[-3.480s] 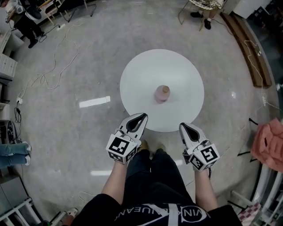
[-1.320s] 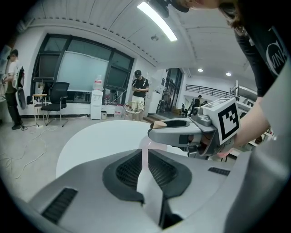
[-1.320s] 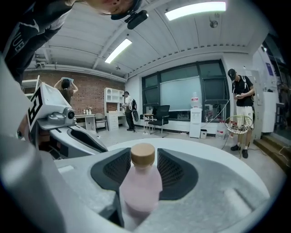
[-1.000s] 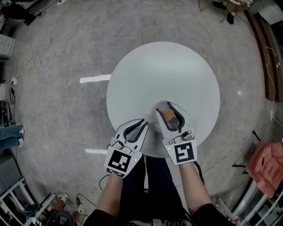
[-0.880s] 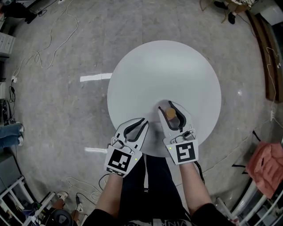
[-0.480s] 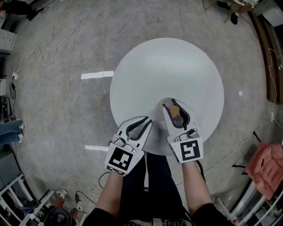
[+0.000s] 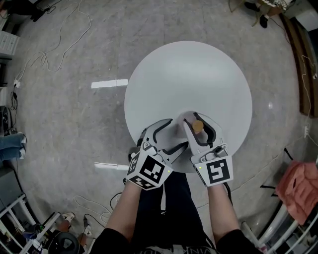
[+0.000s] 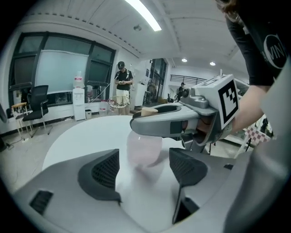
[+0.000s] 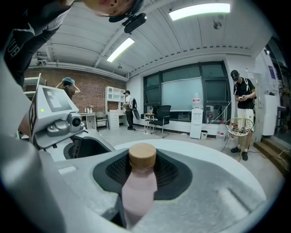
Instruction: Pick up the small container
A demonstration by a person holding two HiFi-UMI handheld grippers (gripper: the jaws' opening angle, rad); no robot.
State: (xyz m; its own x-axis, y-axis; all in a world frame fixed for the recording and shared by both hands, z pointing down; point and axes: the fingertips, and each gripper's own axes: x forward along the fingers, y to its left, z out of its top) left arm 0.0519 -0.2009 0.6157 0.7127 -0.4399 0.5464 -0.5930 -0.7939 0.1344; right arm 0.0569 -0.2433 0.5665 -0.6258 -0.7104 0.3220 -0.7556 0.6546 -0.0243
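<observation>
The right gripper (image 7: 198, 118) is clamping its jaws on the small container (image 7: 198, 127), at five o'clock on the surface (image 7: 189, 74); lifting is seemingly remaining. The left gripper (image 7: 175, 133), jaws just opening, is holding nothing.

It is bright in here. Long lamps (image 9: 200, 10) shine on the ceiling (image 9: 136, 32), high above the right gripper's (image 9: 142, 175) jaws. The white table (image 7: 189, 74) glows past them. The left gripper's (image 8: 146, 169) jaws have just been opening, and the pink small container (image 8: 143, 143) between them looks smeared. Both gripper views bend round and go dark at the edges.
</observation>
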